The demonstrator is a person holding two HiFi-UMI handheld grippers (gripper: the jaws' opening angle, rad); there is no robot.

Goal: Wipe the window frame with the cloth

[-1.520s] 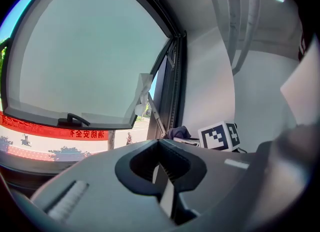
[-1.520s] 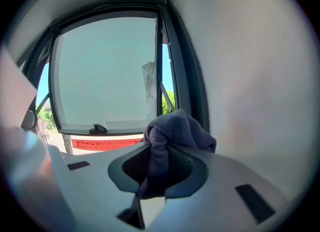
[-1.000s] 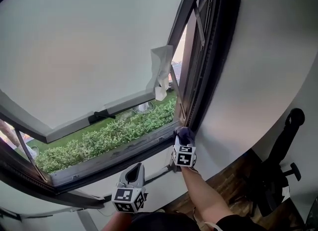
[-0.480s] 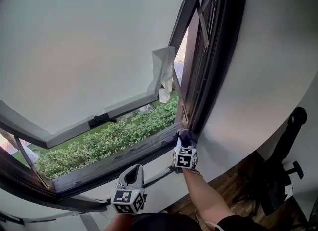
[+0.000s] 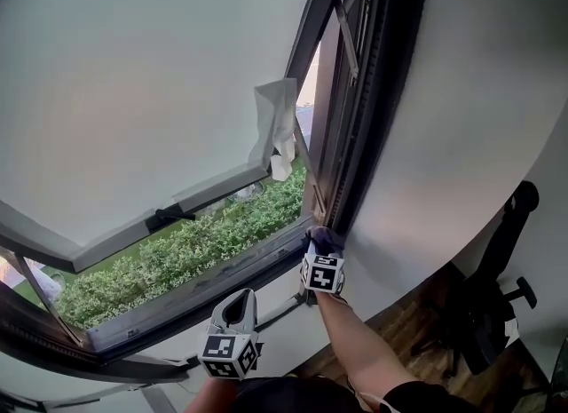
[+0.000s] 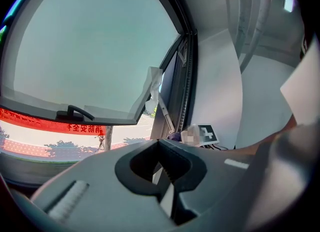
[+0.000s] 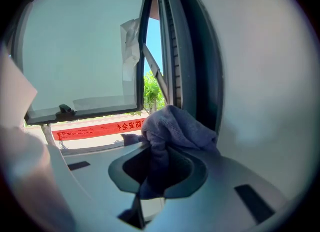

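Right tongs [image 7: 150, 176] pinch the purple cloth [image 7: 177, 123], clear in right gripper view. Head view places it at the window frame [image 5: 337, 162] corner, lower centre. Left tongs [image 6: 162, 178] pressed together, empty.

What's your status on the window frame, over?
Right tongs shut on cloth, at lower right corner of window frame. Left tongs shut, empty, idle. Path clear.

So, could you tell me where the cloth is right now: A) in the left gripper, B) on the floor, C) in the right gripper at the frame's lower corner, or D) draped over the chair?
C: the right gripper has its jaws shut on the purple cloth, at the lower right corner of the window frame.
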